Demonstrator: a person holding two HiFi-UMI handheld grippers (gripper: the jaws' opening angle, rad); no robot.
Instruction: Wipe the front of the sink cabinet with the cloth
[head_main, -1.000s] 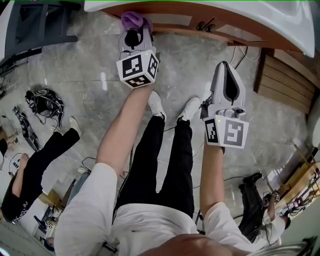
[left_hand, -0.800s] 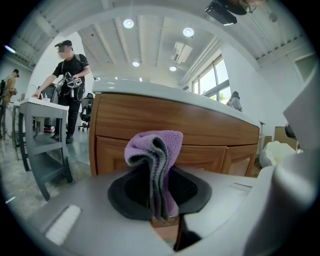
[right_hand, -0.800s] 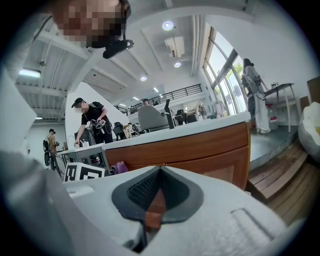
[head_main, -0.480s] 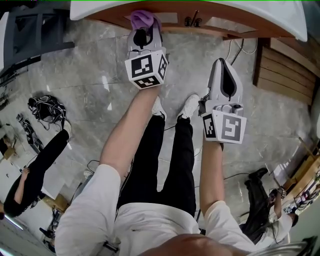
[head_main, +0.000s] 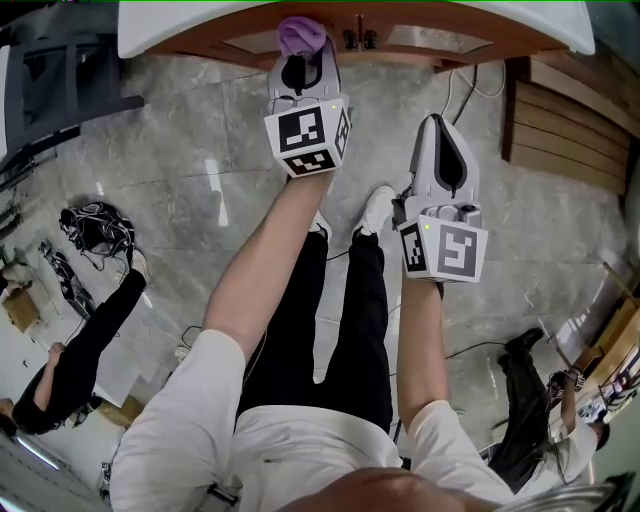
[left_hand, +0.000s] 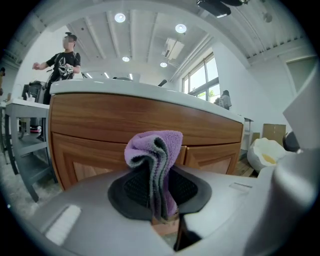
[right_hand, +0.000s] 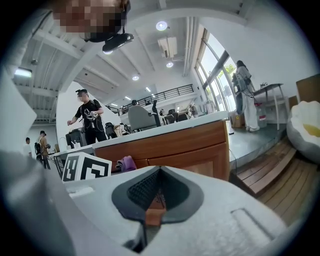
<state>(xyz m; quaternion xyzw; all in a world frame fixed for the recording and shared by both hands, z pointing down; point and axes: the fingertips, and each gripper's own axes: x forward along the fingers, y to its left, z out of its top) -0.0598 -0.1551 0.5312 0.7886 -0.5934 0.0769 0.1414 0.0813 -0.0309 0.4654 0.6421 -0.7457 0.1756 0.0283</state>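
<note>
This is a big open lab or work hall, not a home: a high white ceiling with recessed lights (left_hand: 120, 18), tall windows (left_hand: 200, 80) and a mezzanine railing (right_hand: 170, 92). The wooden sink cabinet (left_hand: 150, 120) stands on a grey stone-look floor (head_main: 200, 150), with a tangle of cables (head_main: 95, 225) and people (right_hand: 87, 117) standing about.

Grey marble floor (head_main: 180, 150), wooden decking (head_main: 560, 120), tall windows (left_hand: 200, 82), ceiling spotlights (left_hand: 120, 17)

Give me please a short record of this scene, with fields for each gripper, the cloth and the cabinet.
left gripper: jaws shut on the purple cloth
right gripper: jaws together, empty, farther from the cabinet than the left one
cloth position: up at the front of the sink cabinet; contact unclear
cabinet: wooden front under a white sink
</note>
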